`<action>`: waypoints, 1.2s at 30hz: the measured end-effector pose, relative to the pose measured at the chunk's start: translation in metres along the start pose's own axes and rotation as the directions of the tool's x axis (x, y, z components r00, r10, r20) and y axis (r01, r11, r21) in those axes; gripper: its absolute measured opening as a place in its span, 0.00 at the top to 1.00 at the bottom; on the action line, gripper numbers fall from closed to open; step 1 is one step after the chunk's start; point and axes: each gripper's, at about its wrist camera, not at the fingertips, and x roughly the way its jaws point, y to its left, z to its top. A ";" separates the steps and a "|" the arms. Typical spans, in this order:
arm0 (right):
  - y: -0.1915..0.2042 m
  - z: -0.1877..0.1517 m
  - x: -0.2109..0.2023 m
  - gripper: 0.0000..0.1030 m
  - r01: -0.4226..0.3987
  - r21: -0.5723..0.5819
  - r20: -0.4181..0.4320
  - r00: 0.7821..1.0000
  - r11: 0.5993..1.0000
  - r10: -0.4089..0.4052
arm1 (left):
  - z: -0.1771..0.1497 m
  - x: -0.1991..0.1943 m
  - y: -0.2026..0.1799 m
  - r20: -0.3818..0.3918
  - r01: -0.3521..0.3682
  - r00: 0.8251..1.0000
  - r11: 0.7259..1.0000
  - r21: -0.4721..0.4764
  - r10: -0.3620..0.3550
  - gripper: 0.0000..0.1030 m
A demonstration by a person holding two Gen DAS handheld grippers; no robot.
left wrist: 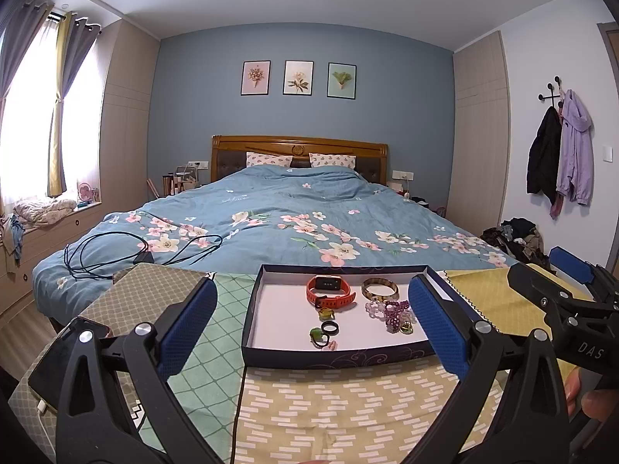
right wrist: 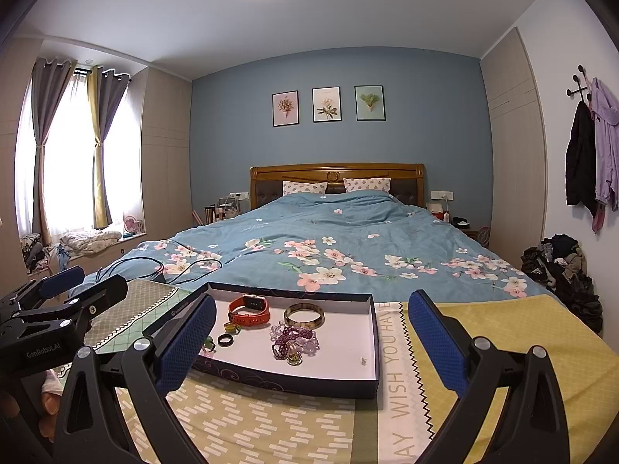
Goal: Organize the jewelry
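A shallow dark blue box (left wrist: 340,355) (right wrist: 286,381) with a white floor lies on patterned cloths at the foot of the bed. In it lie an orange smartwatch (left wrist: 330,292) (right wrist: 249,310), a brown bangle (left wrist: 380,288) (right wrist: 304,315), purple and clear bead bracelets (left wrist: 390,309) (right wrist: 294,339), a black ring (left wrist: 330,327) (right wrist: 225,340), a yellow-green ring (left wrist: 325,313) (right wrist: 231,326) and a green hair tie (left wrist: 318,334). My left gripper (left wrist: 313,326) is open and empty just before the box. My right gripper (right wrist: 311,342) is open and empty, also before it.
A phone (left wrist: 62,363) lies on the cloth at the left. Black cables (left wrist: 116,251) lie on the blue floral duvet (left wrist: 290,212). A yellow cloth (right wrist: 522,332) covers the right side. A pile of clothes (right wrist: 561,270) sits on the floor at right.
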 end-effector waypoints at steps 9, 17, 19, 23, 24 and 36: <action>0.003 -0.001 0.001 0.07 -0.002 0.000 -0.001 1.000 1.000 0.002 | -0.001 -0.001 0.001 0.000 0.000 1.000 1.000 0.000 0.000 0.05; 0.003 -0.001 0.001 0.07 -0.003 0.001 -0.002 1.000 1.000 0.003 | 0.000 -0.001 0.001 0.000 0.001 1.000 1.000 0.000 -0.001 0.05; 0.003 -0.001 0.002 0.07 -0.002 0.000 -0.002 1.000 1.000 0.002 | -0.001 -0.001 0.001 -0.001 0.001 1.000 1.000 0.000 -0.001 0.05; 0.003 -0.001 0.002 0.07 -0.003 0.002 -0.002 1.000 1.000 0.003 | -0.001 -0.001 0.001 -0.001 0.002 1.000 1.000 0.001 -0.002 0.05; 0.003 -0.001 0.002 0.07 -0.002 0.001 -0.004 1.000 1.000 0.002 | -0.001 -0.001 0.001 -0.001 0.002 1.000 1.000 0.001 -0.002 0.05; 0.003 -0.003 0.001 0.07 -0.002 0.002 -0.002 1.000 1.000 0.002 | -0.001 -0.001 0.001 -0.001 0.003 1.000 1.000 -0.003 -0.003 0.05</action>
